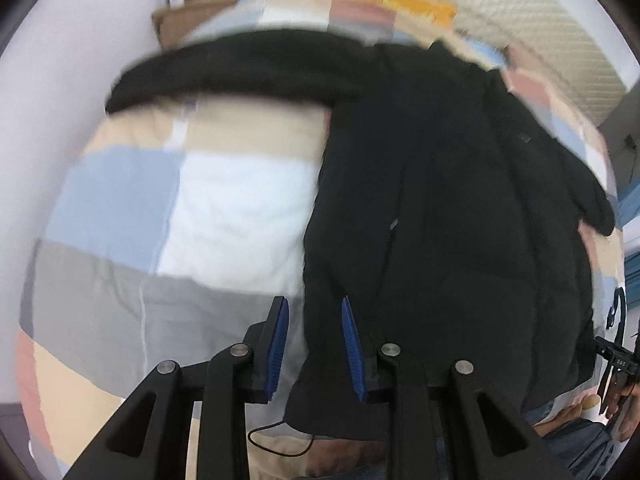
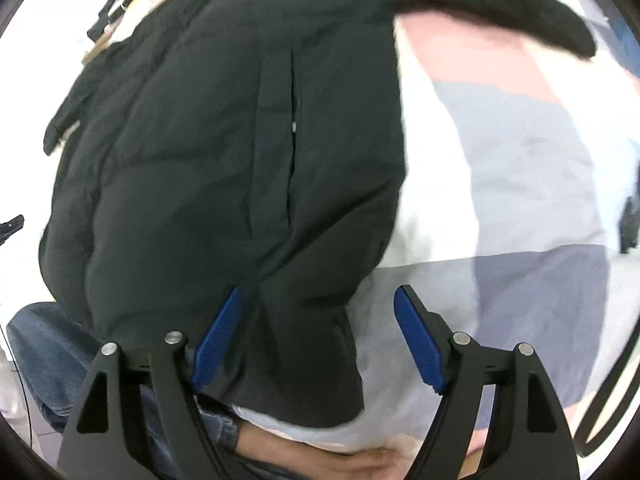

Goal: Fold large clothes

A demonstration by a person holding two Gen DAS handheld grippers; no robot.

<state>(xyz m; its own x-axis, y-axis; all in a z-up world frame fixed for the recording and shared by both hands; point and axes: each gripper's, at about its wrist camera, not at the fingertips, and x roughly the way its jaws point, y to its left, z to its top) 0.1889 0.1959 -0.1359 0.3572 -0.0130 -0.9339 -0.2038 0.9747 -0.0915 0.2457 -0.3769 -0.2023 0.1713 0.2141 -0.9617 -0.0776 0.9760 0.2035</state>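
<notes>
A large black padded jacket [image 1: 440,200] lies spread on a bed with a patchwork cover [image 1: 224,200]. One sleeve [image 1: 224,72] stretches out to the left at the far side. My left gripper [image 1: 314,312] is open above the jacket's near left hem corner, its blue pads either side of the edge. In the right wrist view the jacket [image 2: 224,152] fills the left and middle, with a zipped pocket. My right gripper [image 2: 318,300] is open wide over the jacket's near right hem corner. Neither gripper holds anything.
The patchwork cover [image 2: 520,168] shows to the right of the jacket. A white quilted headboard or mattress [image 1: 520,20] stands at the far end. A thin black cable [image 1: 280,440] lies near the bed's front edge. The person's jeans [image 2: 48,352] are at lower left.
</notes>
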